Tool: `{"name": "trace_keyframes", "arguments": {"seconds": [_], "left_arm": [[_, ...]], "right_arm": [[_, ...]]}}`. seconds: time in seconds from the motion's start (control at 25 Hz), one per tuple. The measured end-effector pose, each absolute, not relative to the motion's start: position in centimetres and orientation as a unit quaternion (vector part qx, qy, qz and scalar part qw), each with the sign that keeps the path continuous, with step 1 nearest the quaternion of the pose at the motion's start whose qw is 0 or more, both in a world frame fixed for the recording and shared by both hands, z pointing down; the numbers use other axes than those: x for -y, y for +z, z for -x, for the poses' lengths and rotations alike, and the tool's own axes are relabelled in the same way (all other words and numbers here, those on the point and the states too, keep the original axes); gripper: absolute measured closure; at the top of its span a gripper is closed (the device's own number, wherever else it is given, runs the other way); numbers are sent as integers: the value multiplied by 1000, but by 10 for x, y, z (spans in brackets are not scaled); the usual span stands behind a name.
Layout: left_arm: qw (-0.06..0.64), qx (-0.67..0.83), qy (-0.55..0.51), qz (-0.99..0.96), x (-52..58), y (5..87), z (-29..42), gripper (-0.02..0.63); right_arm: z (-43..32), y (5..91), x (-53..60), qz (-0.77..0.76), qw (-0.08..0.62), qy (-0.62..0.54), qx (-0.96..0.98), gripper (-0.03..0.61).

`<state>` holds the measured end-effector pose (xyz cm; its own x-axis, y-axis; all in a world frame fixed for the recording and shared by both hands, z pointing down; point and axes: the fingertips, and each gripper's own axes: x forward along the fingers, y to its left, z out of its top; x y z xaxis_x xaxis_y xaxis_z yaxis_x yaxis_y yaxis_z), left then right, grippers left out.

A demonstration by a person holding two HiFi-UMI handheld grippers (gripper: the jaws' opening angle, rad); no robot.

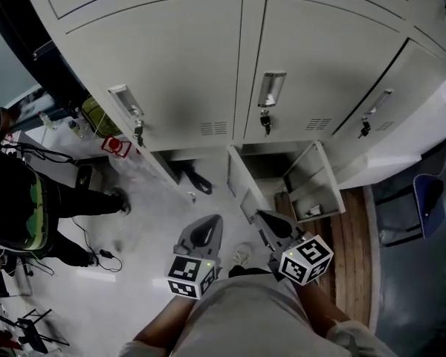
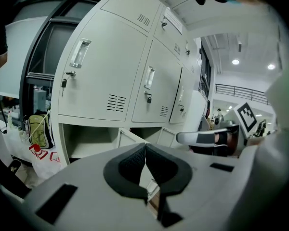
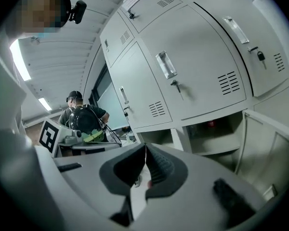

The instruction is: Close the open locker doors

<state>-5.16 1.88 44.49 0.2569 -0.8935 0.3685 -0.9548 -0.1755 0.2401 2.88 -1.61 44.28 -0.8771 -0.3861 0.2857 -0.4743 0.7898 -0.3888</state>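
Observation:
Pale grey lockers fill the head view. The upper doors [image 1: 171, 65] are closed, with handles and keys. In the bottom row three doors stand open: a left door [image 1: 167, 175], a middle door [image 1: 239, 186] and a right door [image 1: 314, 181] swung wide. My left gripper [image 1: 210, 223] and right gripper [image 1: 267, 219] hover side by side just before the middle door, touching nothing. Both are shut and empty: left gripper [image 2: 145, 152], right gripper [image 3: 145, 154]. Open bottom compartments [image 2: 89, 141] [image 3: 216, 134] show behind the jaws.
A person in black [image 1: 30, 207] crouches at the left among cables [image 1: 97, 257]. A green bag [image 1: 97, 114] and a red-white item [image 1: 117, 146] lie by the locker's left end. A wooden strip [image 1: 353, 244] and a blue chair [image 1: 427, 203] are at the right.

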Motion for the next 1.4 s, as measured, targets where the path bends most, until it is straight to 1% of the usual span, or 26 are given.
{"name": "trace_keyframes", "arguments": {"seconds": [0.48,0.92,1.4], "left_arm": [[221,617,88,-750,20,455,36,597],[234,637,101,-728,10,463,52,597],[236,619,103,-742,5,463,70,597]], "right_arm": [[-89,492,86,-262,147,219,928,551],[-88,533,76,-235,182,240,924,551],[-80,542,60,-261,191,253,912,551]]}}
